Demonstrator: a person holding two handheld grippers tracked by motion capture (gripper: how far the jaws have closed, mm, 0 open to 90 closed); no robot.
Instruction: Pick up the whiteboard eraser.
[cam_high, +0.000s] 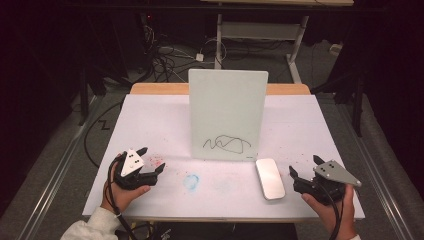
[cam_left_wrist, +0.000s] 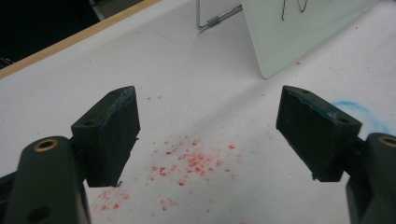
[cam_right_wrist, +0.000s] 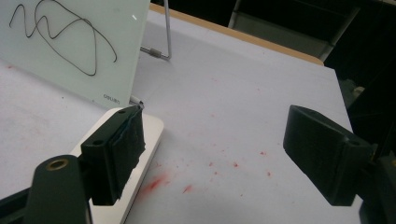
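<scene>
High view: my right hand-held gripper (cam_high: 303, 174) rests on the bench (cam_high: 150, 120) at the near right corner, jaws apart with nothing between them. Just beside it, to its left, lies the white eraser (cam_high: 270, 178), flat on the bench and apart from the jaws. My left hand-held gripper (cam_high: 150, 160) rests at the near left, jaws spread wide over red specks (cam_left_wrist: 191, 161), clamping nothing. Between the two, farther back, the whiteboard (cam_high: 228, 112) stands upright on a wire stand (cam_right_wrist: 161, 51), bearing a black scribble (cam_high: 226, 144) near its lower edge. A blue smear (cam_high: 191, 181) marks the bench in front of it.
</scene>
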